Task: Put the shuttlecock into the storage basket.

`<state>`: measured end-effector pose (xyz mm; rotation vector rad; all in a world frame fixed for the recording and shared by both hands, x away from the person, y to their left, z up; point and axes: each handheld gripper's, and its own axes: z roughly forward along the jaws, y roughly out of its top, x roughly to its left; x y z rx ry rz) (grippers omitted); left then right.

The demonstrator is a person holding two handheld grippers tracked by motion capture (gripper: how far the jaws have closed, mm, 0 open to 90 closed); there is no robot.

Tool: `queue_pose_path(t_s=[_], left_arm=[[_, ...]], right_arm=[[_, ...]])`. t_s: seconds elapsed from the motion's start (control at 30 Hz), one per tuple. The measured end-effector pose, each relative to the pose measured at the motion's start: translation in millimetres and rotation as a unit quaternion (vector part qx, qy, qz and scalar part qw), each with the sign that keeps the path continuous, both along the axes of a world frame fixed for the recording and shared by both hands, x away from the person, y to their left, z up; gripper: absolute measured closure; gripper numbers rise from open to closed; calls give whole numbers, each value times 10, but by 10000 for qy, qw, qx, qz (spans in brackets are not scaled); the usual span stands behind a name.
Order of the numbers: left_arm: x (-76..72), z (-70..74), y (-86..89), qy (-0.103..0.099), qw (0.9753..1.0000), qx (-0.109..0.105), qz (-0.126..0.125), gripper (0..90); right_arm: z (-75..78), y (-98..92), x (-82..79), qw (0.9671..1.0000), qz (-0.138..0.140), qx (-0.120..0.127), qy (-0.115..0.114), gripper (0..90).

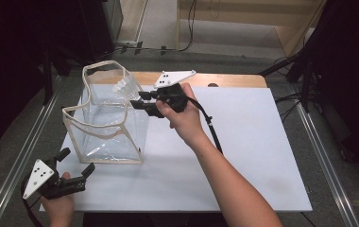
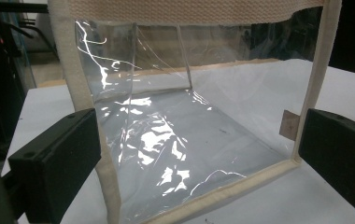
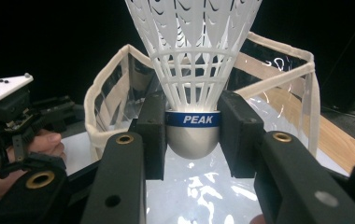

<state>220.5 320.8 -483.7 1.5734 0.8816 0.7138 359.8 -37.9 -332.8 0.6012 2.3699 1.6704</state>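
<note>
A clear plastic bag (image 1: 106, 118) with beige fabric trim stands upright, mouth up, on the white tabletop (image 1: 243, 156). My right gripper (image 1: 138, 100) hangs at the bag's far right rim, shut on a white plastic shuttlecock (image 1: 123, 87). In the right gripper view the jaws (image 3: 192, 135) squeeze the shuttlecock's (image 3: 192, 56) grey cork with its blue PEAK band, skirt pointing away over the bag's mouth (image 3: 278, 70). My left gripper (image 1: 78, 161) is open by the bag's near left bottom corner. Its jaws (image 2: 196, 154) stand either side of the bag's side panel (image 2: 166, 130) without touching it.
The table's wooden back edge (image 1: 234, 79) runs behind the white top. Metal rails (image 1: 324, 156) flank the table, and cables lie on the floor beyond. The right arm (image 1: 225, 175) crosses the middle of the table. The left hand and gripper (image 3: 31, 116) sit at the left of the right gripper view.
</note>
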Motion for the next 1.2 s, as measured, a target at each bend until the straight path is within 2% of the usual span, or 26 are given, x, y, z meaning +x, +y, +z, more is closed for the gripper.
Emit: queue_pose_path(t_s=[0.73, 1.07, 1.2], left_arm=[[2, 1, 3, 3, 10000, -11, -12, 0], [1, 1, 6, -1, 10000, -22, -19, 0], [1, 1, 8, -6, 10000, -17, -20, 0]], right_arm=[[78, 283, -27, 9997, 244, 61, -41, 619], [39, 423, -46, 9993, 378, 9, -3, 618], [23, 451, -43, 9994, 351, -9, 37, 614]])
